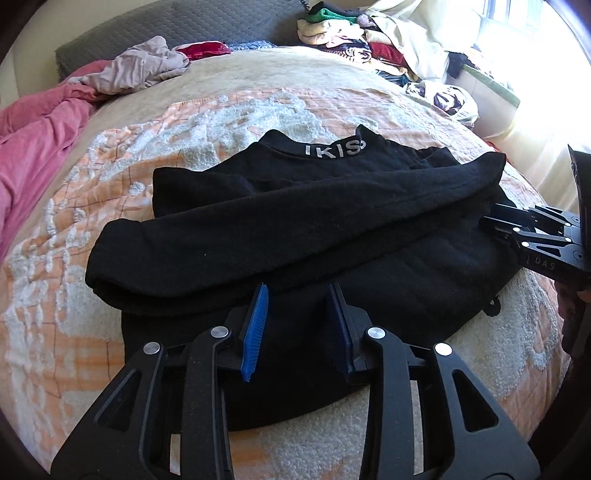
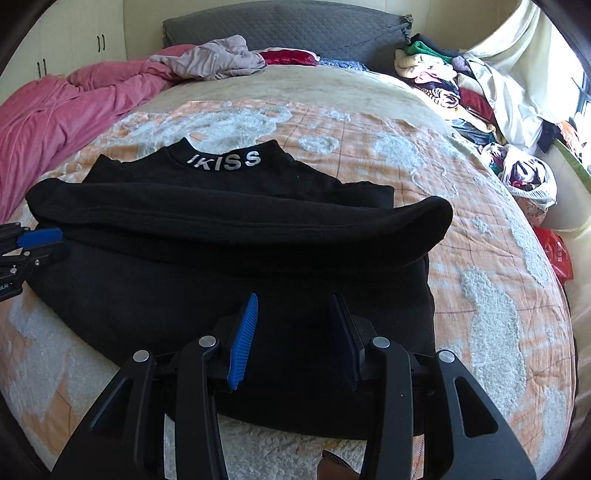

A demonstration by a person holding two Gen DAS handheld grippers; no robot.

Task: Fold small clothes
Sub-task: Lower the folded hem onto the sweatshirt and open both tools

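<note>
Bed blanket (image 1: 110,206) bears black sweater (image 1: 295,229), sleeves already folded across body just ahead of both tools. Left gripper (image 1: 297,332) and right gripper (image 2: 291,339) part-open, empty, above hem. Bottom-to-collar fold remains.

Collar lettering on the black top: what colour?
White, reading IKISS, on the collar lettering; clearest in the right wrist view.

Home bedroom: bed (image 2: 332,88), clothes pile (image 2: 443,81).

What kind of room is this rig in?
Most likely a bedroom: the black top lies on a bed's orange-and-white blanket, with a grey headboard behind and a pile of clothes at the side.
</note>
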